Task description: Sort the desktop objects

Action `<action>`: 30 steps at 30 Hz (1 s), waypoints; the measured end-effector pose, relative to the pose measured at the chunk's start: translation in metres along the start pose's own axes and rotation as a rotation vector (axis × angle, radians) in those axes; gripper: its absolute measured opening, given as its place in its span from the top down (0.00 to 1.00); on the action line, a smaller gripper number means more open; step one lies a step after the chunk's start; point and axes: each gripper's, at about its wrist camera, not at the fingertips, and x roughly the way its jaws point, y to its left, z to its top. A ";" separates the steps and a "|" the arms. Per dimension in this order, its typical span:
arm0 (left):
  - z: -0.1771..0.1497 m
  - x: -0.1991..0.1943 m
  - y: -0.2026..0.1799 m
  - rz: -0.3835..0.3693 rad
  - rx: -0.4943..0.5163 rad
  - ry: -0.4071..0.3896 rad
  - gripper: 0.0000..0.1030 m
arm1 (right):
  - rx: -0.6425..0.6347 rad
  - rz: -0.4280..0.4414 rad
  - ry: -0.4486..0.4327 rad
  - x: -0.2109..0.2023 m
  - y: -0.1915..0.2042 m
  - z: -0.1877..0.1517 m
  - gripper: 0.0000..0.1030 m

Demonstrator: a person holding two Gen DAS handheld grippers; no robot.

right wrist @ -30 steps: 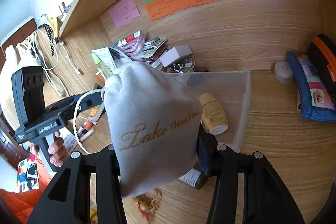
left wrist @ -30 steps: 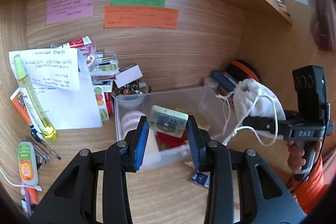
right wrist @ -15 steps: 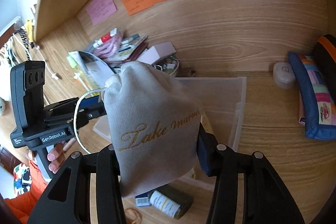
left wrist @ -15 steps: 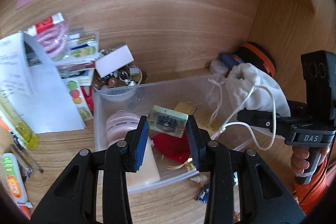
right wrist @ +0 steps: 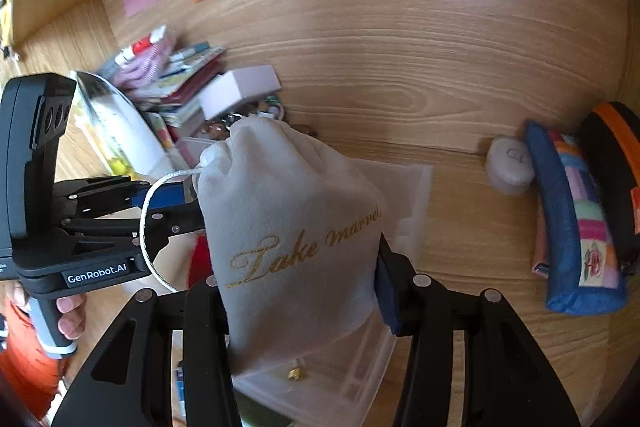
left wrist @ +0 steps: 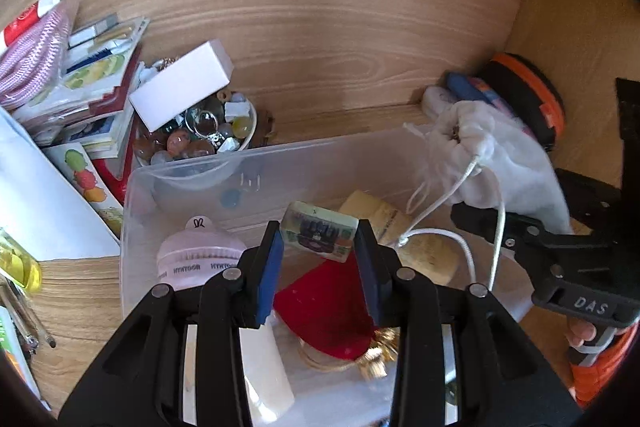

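Observation:
My left gripper (left wrist: 319, 247) is shut on a small clear rectangular block (left wrist: 319, 235) with a dark picture inside, held over the clear plastic bin (left wrist: 136, 219). Inside the bin lie a pink round case (left wrist: 198, 259), a red pouch (left wrist: 326, 311), a cream tube (left wrist: 400, 239) and a white bottle (left wrist: 264, 371). My right gripper (right wrist: 300, 291) is shut on a white drawstring bag (right wrist: 288, 227) with gold lettering, above the bin's right part (right wrist: 412, 195). In the left wrist view the bag (left wrist: 500, 155) hangs at the right over the bin's edge.
A bowl of beads (left wrist: 200, 135) under a white box (left wrist: 182, 89) stands behind the bin. Booklets (left wrist: 92, 83) and paper pile up at the left. A patchwork pouch (right wrist: 576, 227), an orange-black case (right wrist: 616, 163) and a small white case (right wrist: 510, 165) lie at the right. Wooden wall behind.
Both grippers moved forward and down towards the bin, each keeping its grip. The bin now fills the lower left wrist view, and the bag sits over its right side.

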 end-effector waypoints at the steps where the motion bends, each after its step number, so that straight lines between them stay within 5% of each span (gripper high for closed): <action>1: 0.001 0.004 0.000 0.014 0.003 0.006 0.65 | -0.006 -0.014 0.002 0.002 -0.001 0.001 0.57; 12: 0.002 0.022 -0.010 0.103 0.048 0.023 0.65 | -0.092 -0.107 -0.003 0.017 0.008 -0.001 0.57; 17: 0.000 0.032 -0.014 0.067 0.051 0.070 0.65 | -0.096 -0.145 0.010 0.023 0.013 0.001 0.56; 30: -0.002 0.033 -0.013 0.116 0.073 0.073 0.65 | -0.161 -0.261 0.026 0.032 0.025 0.002 0.55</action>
